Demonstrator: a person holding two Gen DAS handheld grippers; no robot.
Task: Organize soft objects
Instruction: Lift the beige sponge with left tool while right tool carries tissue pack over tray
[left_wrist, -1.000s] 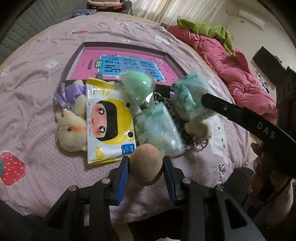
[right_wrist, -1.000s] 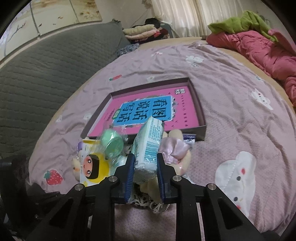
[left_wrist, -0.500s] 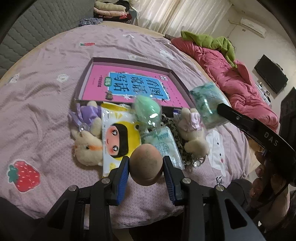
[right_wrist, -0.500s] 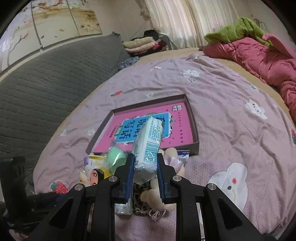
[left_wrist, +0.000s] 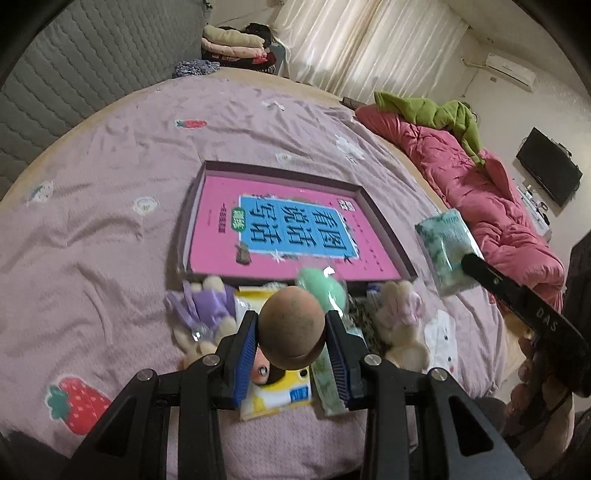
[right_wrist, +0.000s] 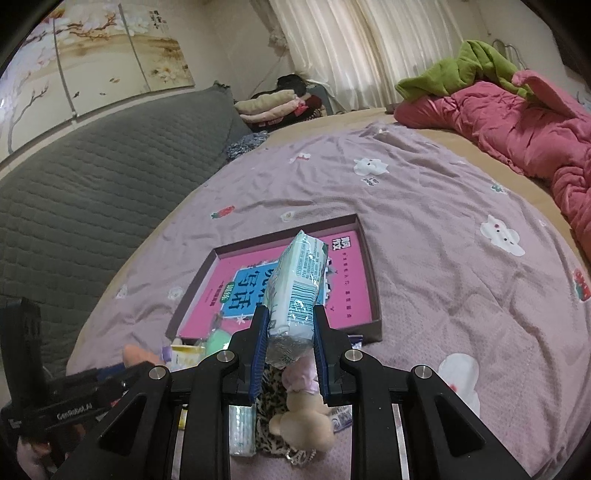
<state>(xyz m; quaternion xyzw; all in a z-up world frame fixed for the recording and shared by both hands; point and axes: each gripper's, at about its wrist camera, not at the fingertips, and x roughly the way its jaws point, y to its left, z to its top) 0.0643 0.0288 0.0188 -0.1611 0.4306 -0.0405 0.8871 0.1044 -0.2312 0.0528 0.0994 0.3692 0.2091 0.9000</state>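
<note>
The left tongs (left_wrist: 291, 343) grip a brown sponge (left_wrist: 291, 328). The right tongs (right_wrist: 289, 334) grip a tissue pack (right_wrist: 297, 286) above the tray (right_wrist: 373, 291) on the bed (right_wrist: 424, 206).

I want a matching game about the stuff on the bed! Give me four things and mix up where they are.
Things:
1. brown sponge ball
2. tissue pack
3. pink book
4. purple-dressed bunny

Places:
A. lying flat inside the shallow box
B. squeezed in the left tongs
C. lying on the bedsheet beside the yellow wipes pack
D. squeezed in the right tongs

Pairs: 1-B, 2-D, 3-A, 4-C
</note>
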